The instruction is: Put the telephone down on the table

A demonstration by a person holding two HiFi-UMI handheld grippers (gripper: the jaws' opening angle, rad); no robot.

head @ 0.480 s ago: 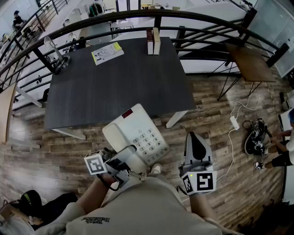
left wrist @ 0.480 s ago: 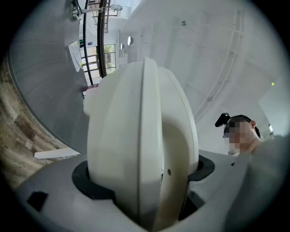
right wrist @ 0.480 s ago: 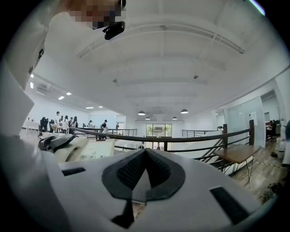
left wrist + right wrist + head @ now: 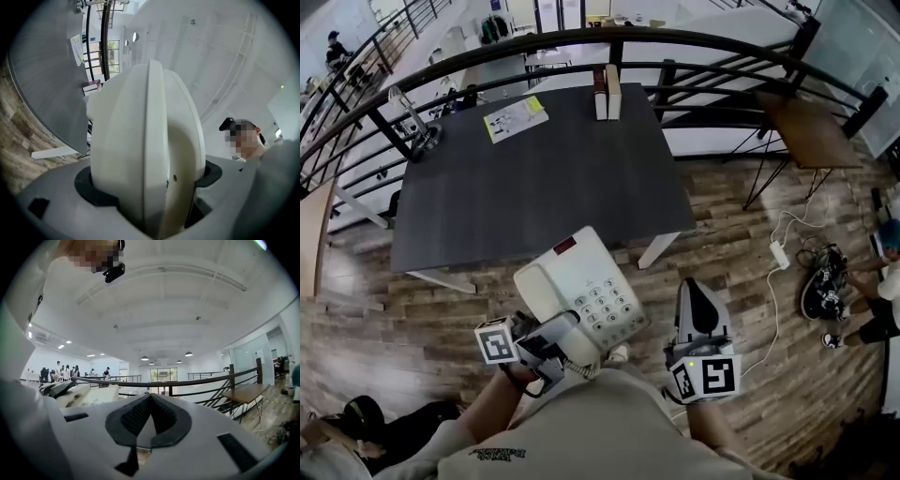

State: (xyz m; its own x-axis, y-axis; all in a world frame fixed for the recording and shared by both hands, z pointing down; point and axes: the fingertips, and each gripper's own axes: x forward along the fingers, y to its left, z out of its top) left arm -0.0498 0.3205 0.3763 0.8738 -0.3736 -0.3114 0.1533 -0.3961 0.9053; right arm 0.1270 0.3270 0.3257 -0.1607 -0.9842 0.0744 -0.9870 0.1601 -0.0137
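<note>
A white push-button telephone point(image 4: 581, 286) with its handset on the cradle hangs tilted in the air over the wooden floor, its far end just over the near edge of the dark grey table point(image 4: 534, 178). My left gripper point(image 4: 551, 339) is shut on the phone's near end, with the coiled cord trailing beside it. In the left gripper view the phone's white body point(image 4: 140, 140) fills the space between the wide-set jaws of the left gripper point(image 4: 147, 187). To the phone's right my right gripper point(image 4: 698, 300) is shut and holds nothing. In its own view the right gripper point(image 4: 150, 399) has its pads meeting.
Two upright books point(image 4: 606, 92), a printed sheet point(image 4: 516, 119) and a desk lamp point(image 4: 412, 117) stand at the table's far side. A curved black railing point(image 4: 581, 37) runs behind. A small wooden table point(image 4: 811, 127), a power strip point(image 4: 779, 251) and a seated person point(image 4: 872, 281) are at right.
The view has shifted a little; the phone and both grippers keep about the same places, and the left grip is unchanged.
</note>
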